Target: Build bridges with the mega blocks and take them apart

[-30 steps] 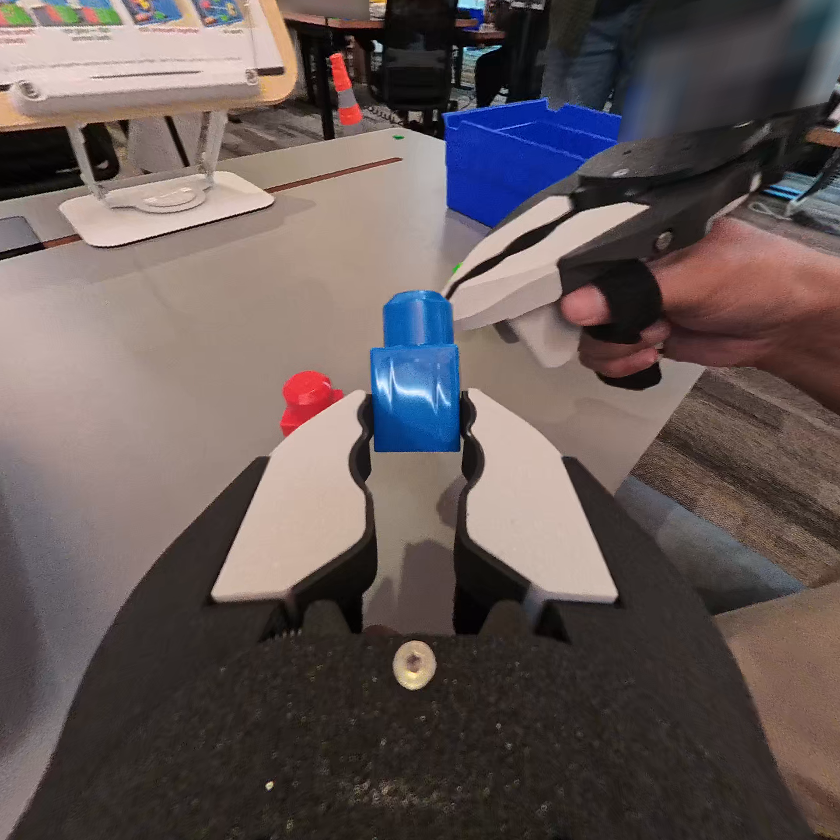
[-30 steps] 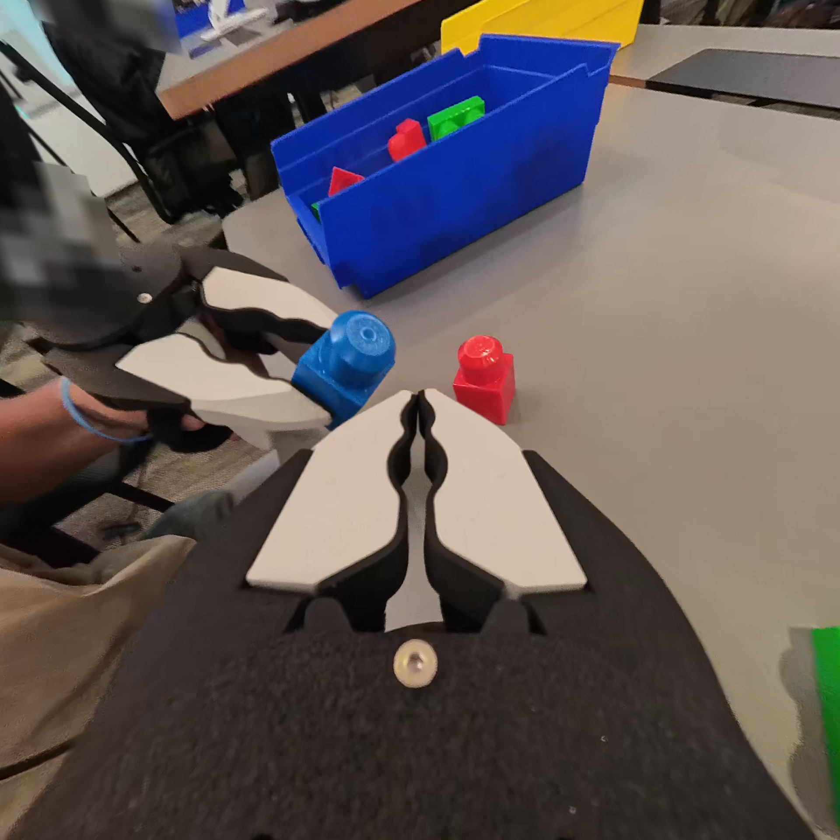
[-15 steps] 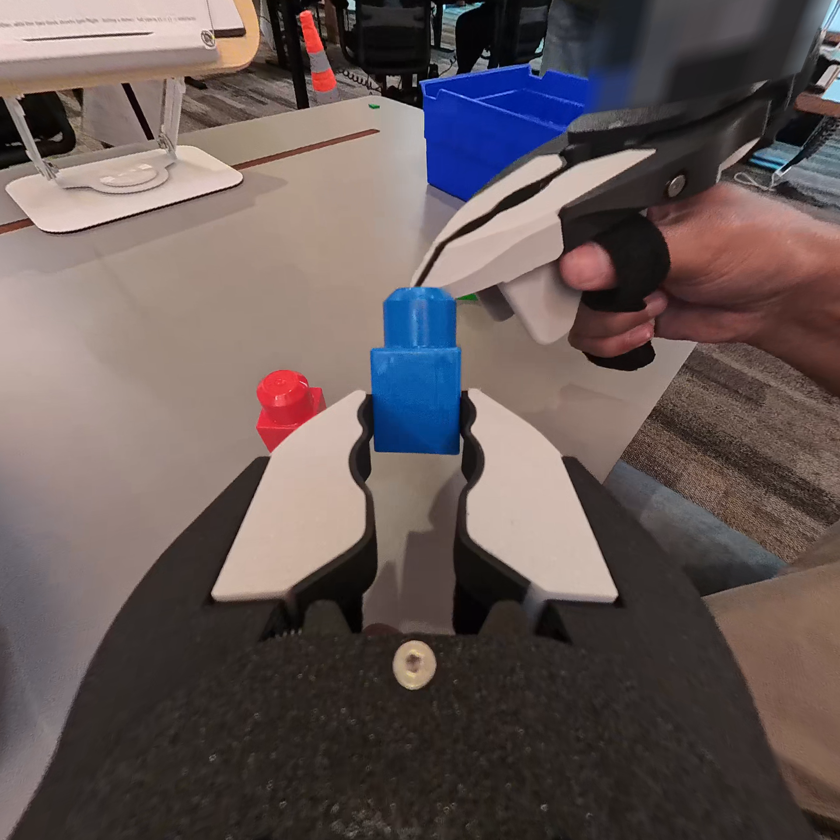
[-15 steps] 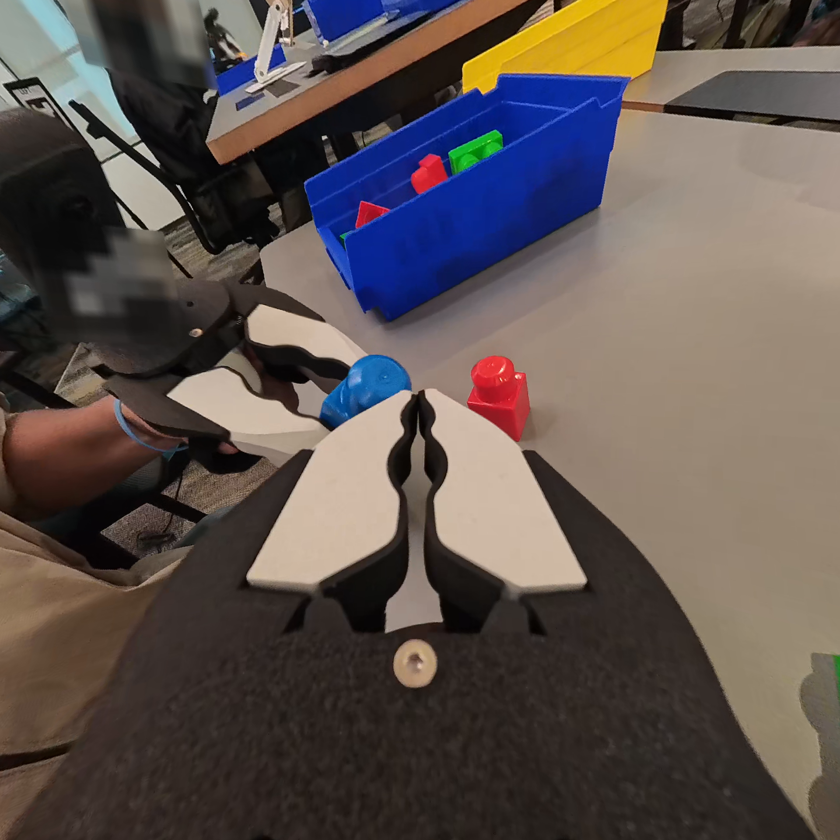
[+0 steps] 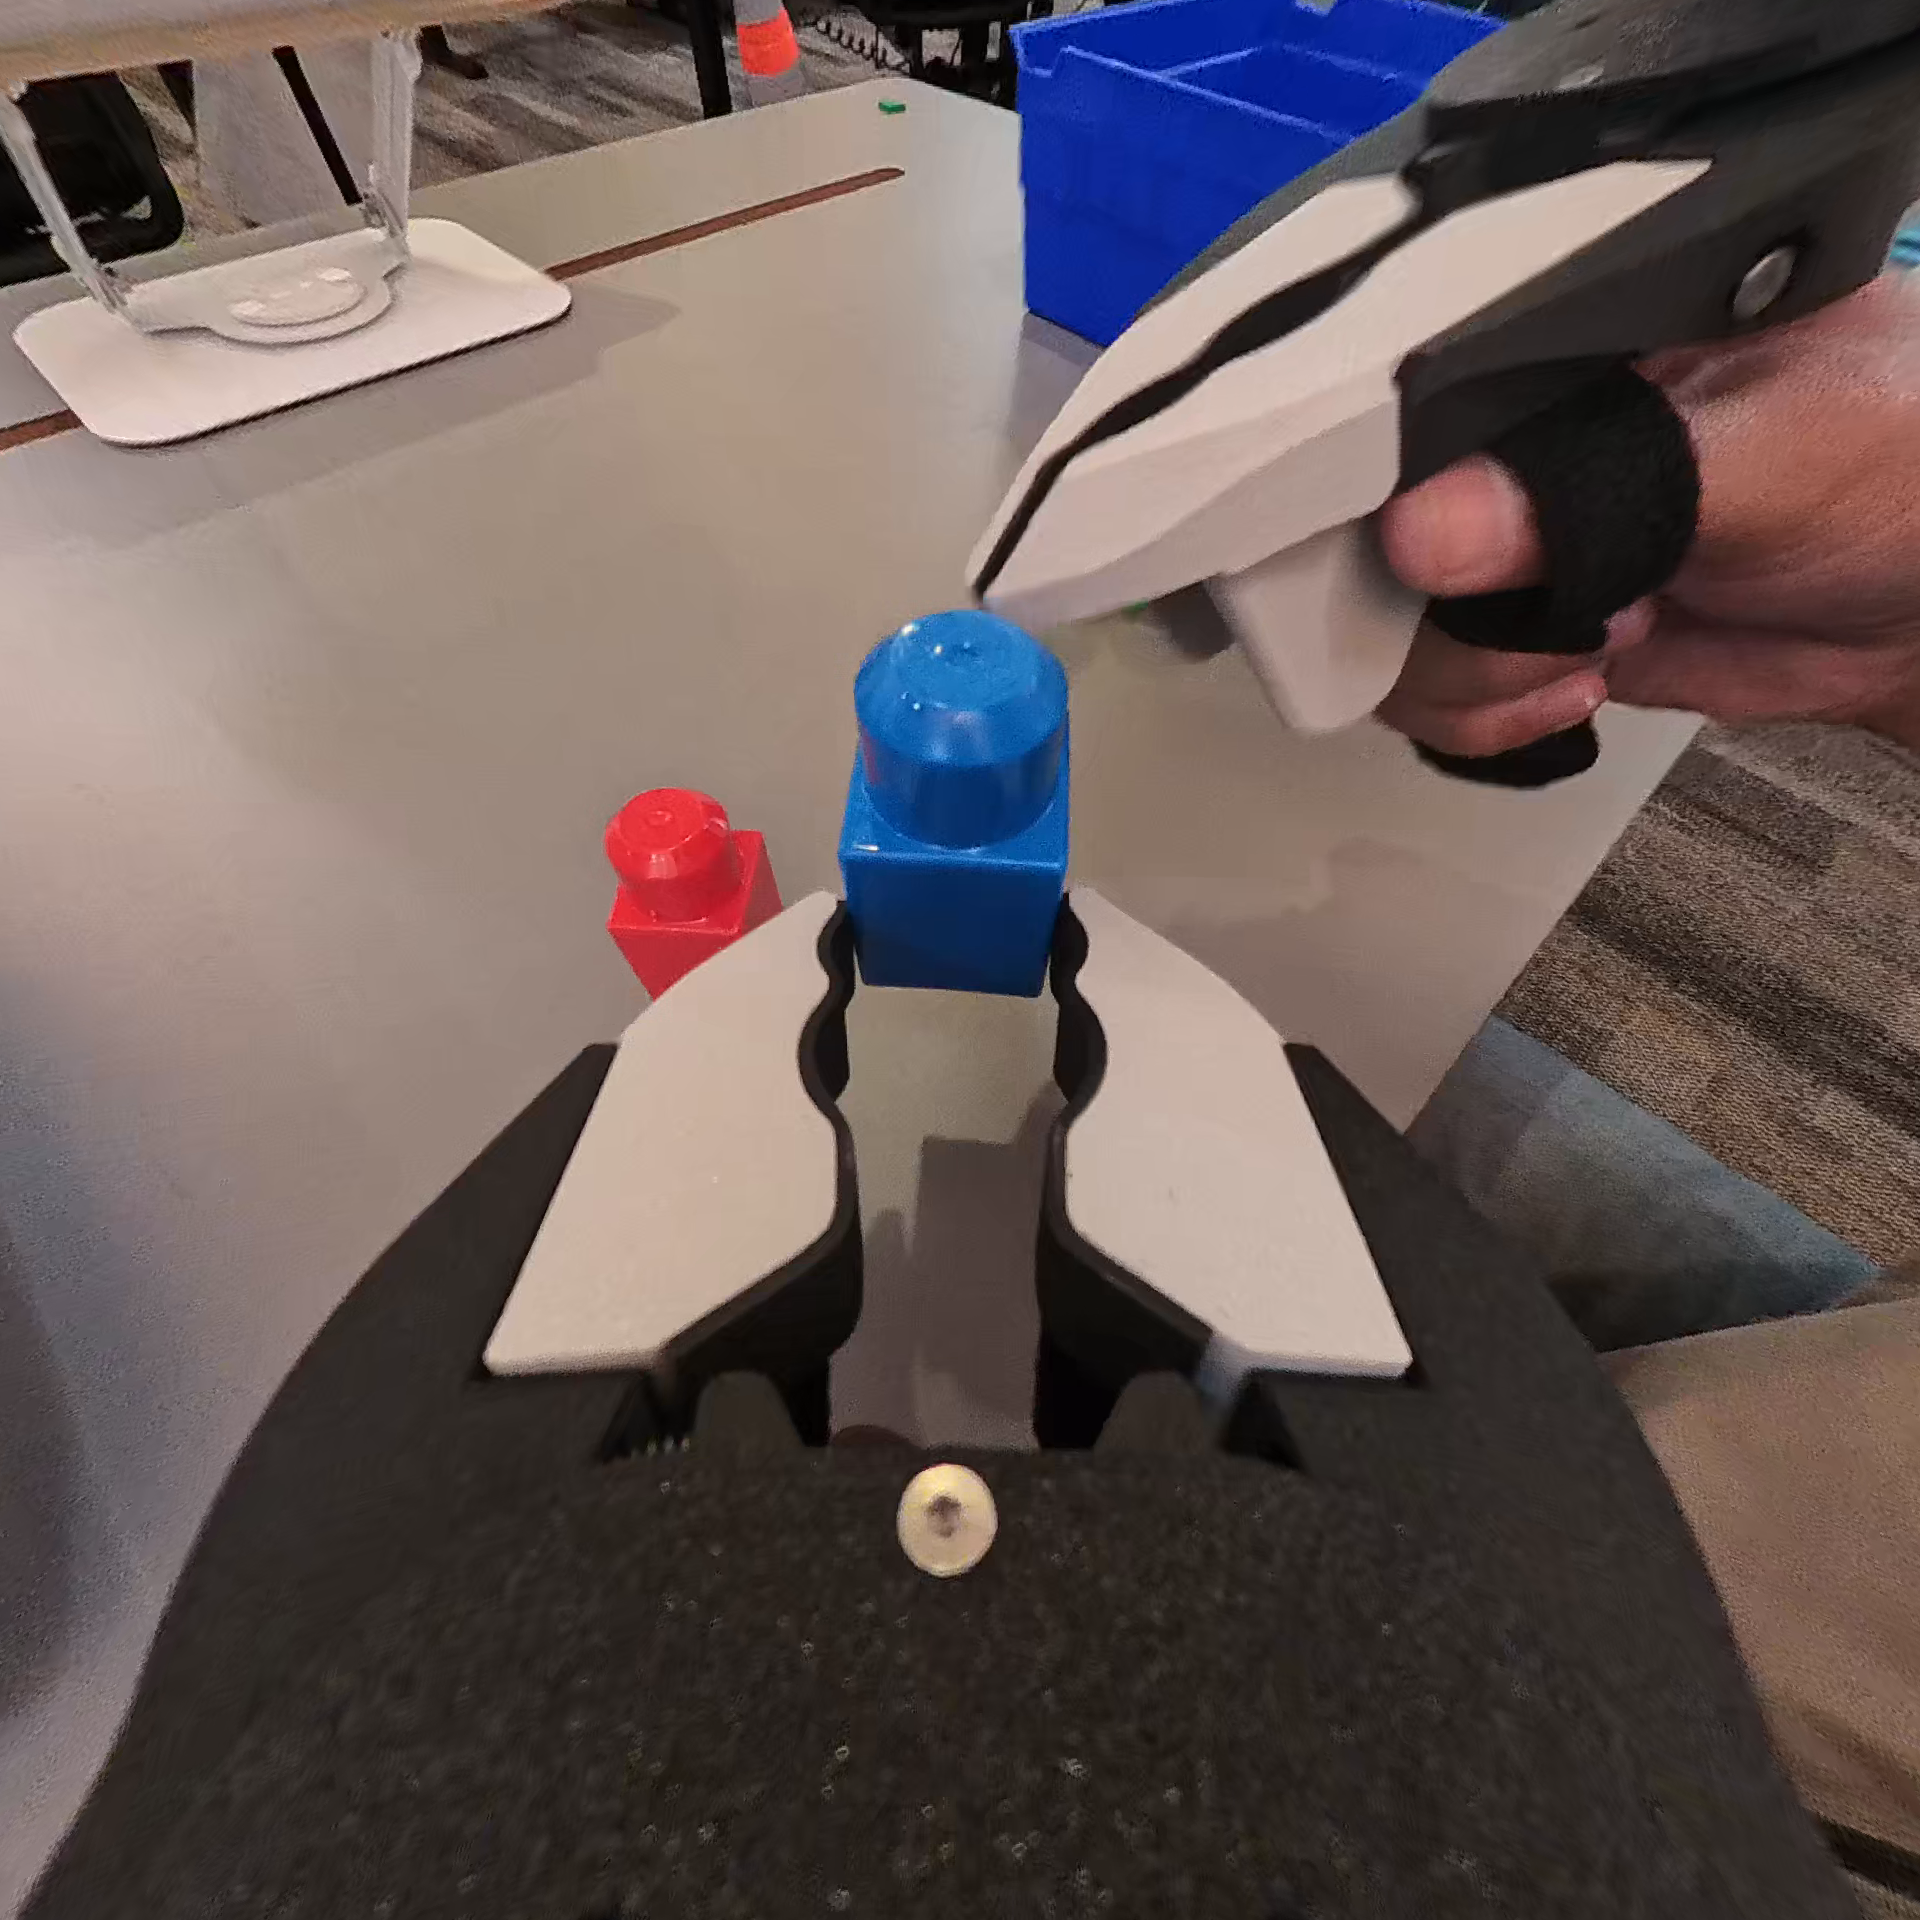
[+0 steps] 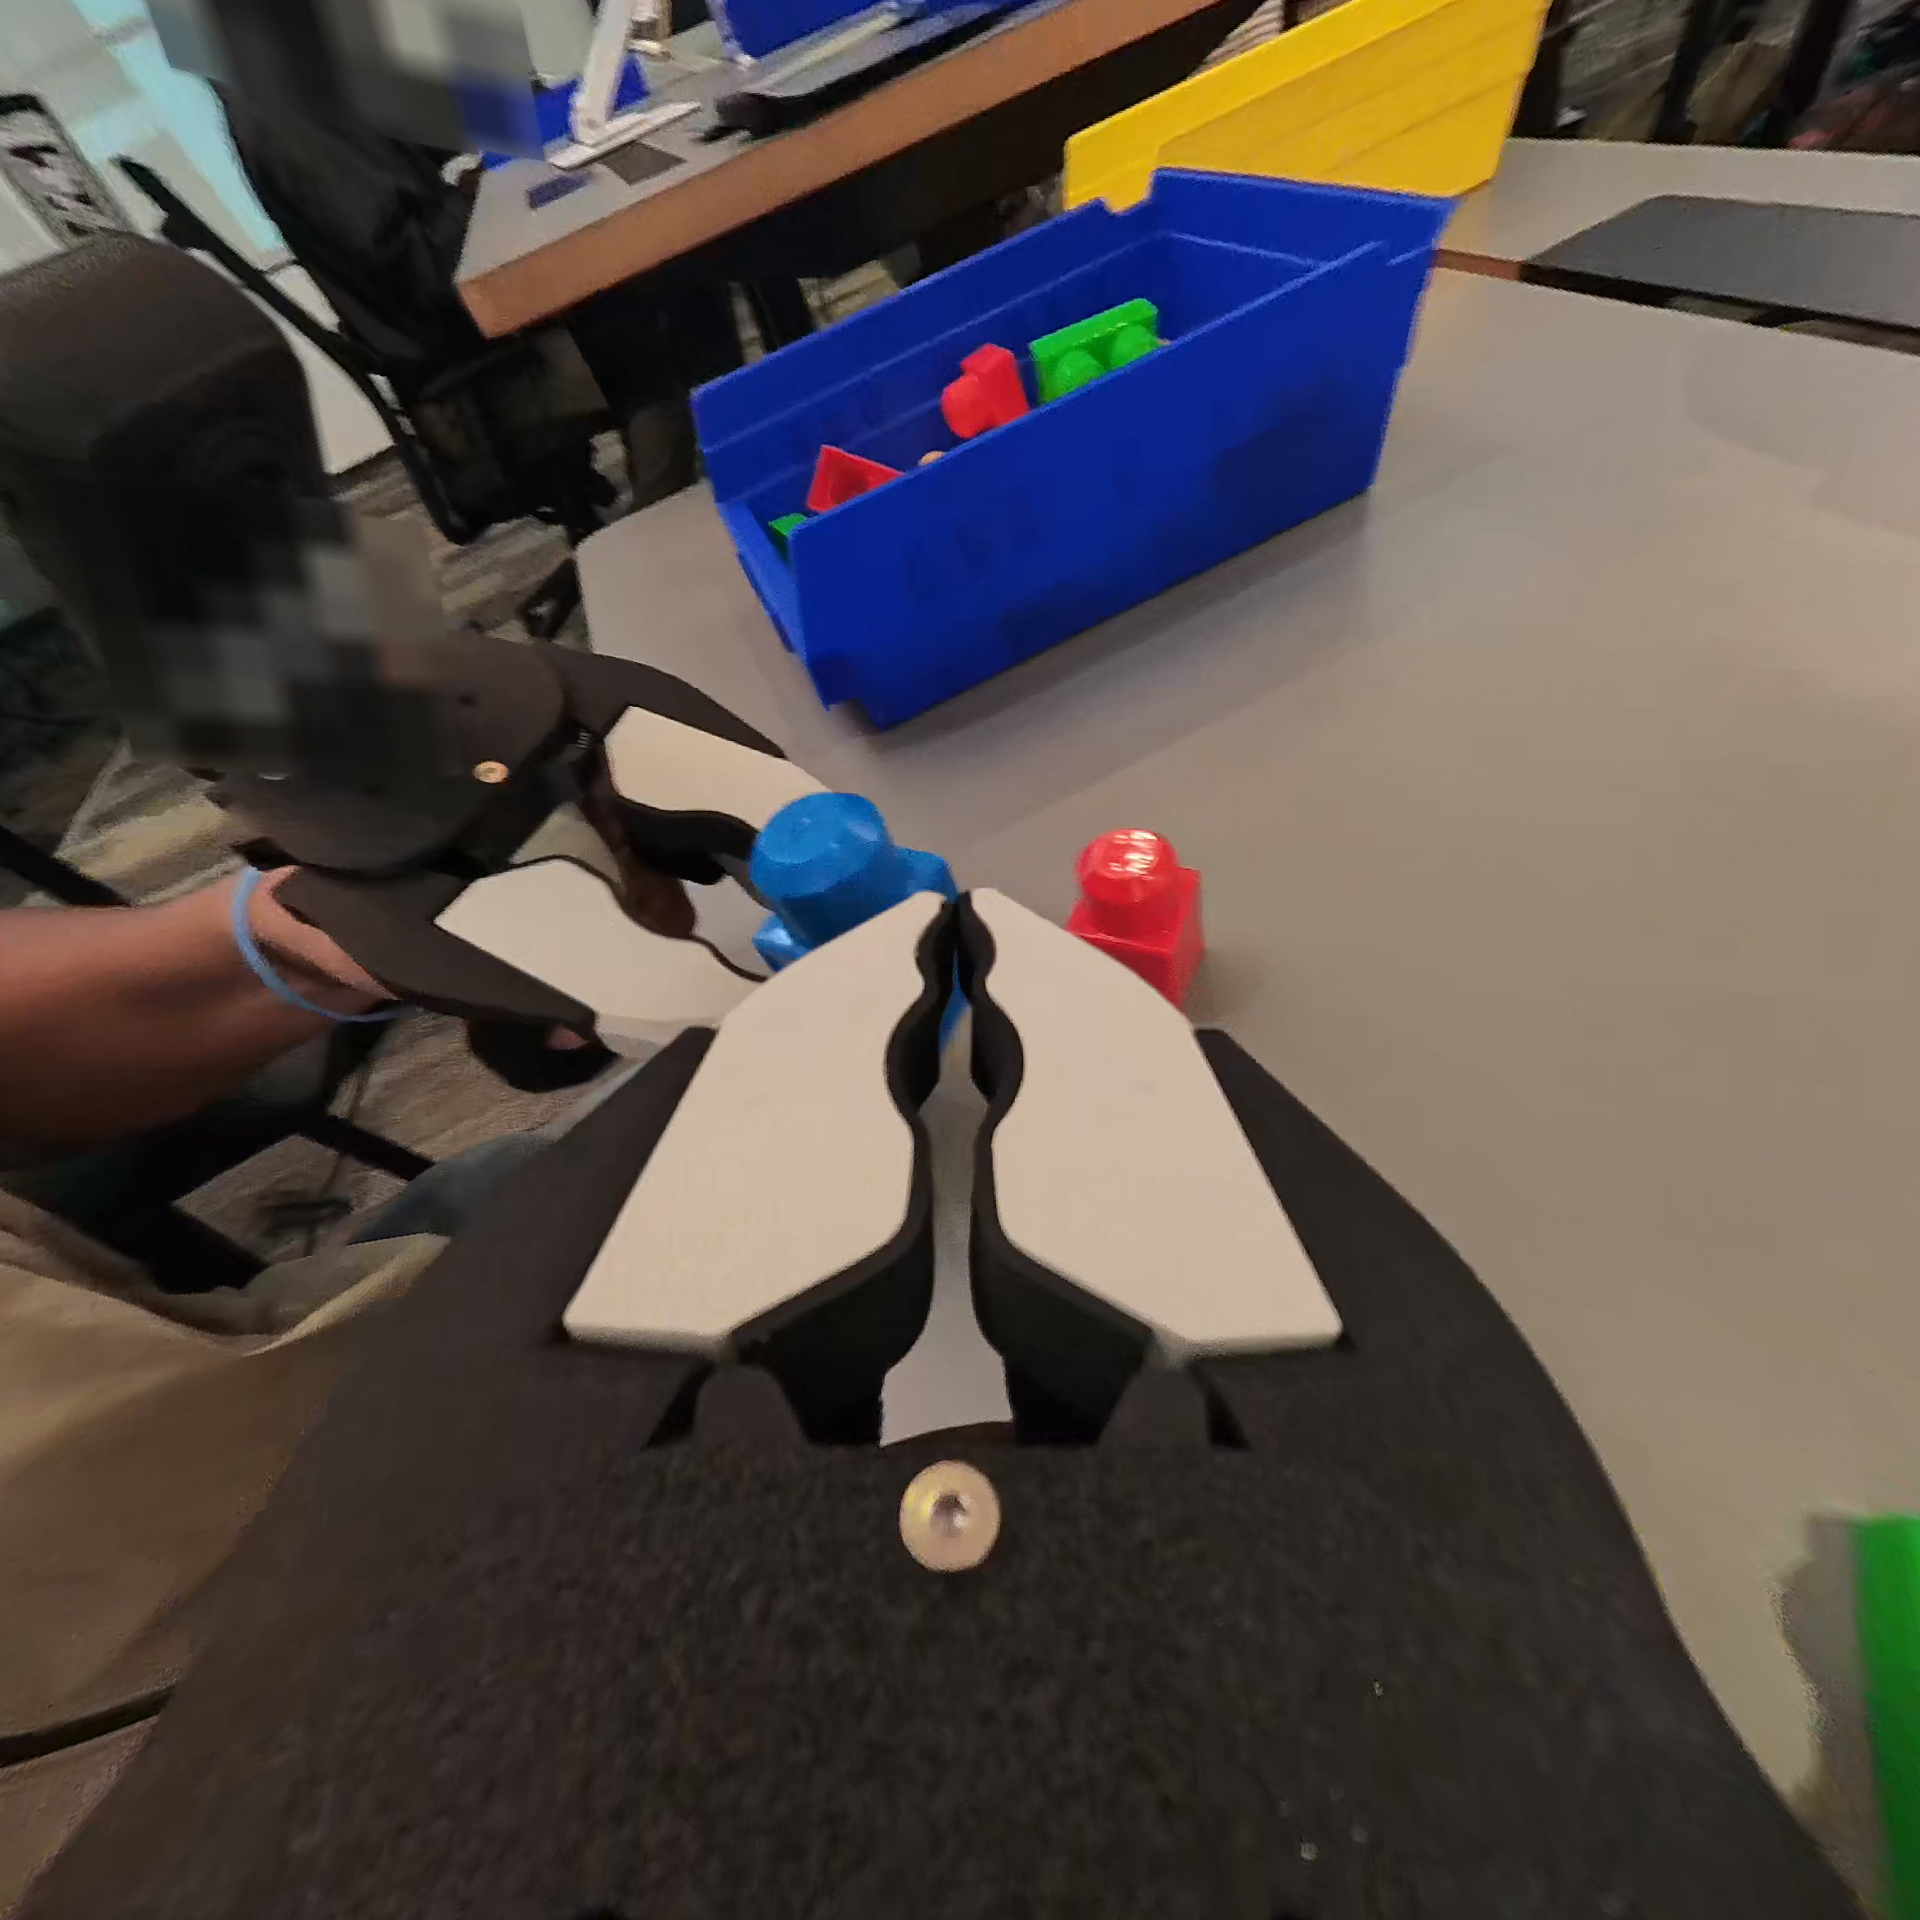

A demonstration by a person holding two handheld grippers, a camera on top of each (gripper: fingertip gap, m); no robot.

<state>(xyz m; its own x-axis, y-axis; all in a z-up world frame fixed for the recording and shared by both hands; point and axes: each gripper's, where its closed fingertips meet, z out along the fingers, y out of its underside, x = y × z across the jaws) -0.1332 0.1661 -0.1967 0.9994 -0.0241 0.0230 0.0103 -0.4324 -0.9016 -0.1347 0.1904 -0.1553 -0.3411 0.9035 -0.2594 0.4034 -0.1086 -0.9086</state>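
Note:
My left gripper (image 5: 951, 935) is shut on a blue one-stud block (image 5: 956, 821), upright, close to the grey table (image 5: 416, 644). A red one-stud block (image 5: 686, 894) stands on the table just left of it. My right gripper (image 6: 956, 904) is shut and empty; in the left wrist view its tips (image 5: 987, 597) hover just above the blue block's stud. In the right wrist view the blue block (image 6: 831, 873) sits in the left gripper (image 6: 743, 873), with the red block (image 6: 1138, 914) to its right.
A blue bin (image 6: 1091, 540) holding red and green blocks stands farther back, with a yellow bin (image 6: 1351, 94) behind it. A green block (image 6: 1886, 1683) shows at the right edge. A white stand base (image 5: 291, 322) sits far left. The table edge (image 5: 1538, 935) runs close on the right. The gap from one gripper's tips to the other's is roughly 5 cm.
My left gripper has tilted down and brought the blue block lower, next to the red block. My right gripper stayed shut and now sits higher over the blue stud.

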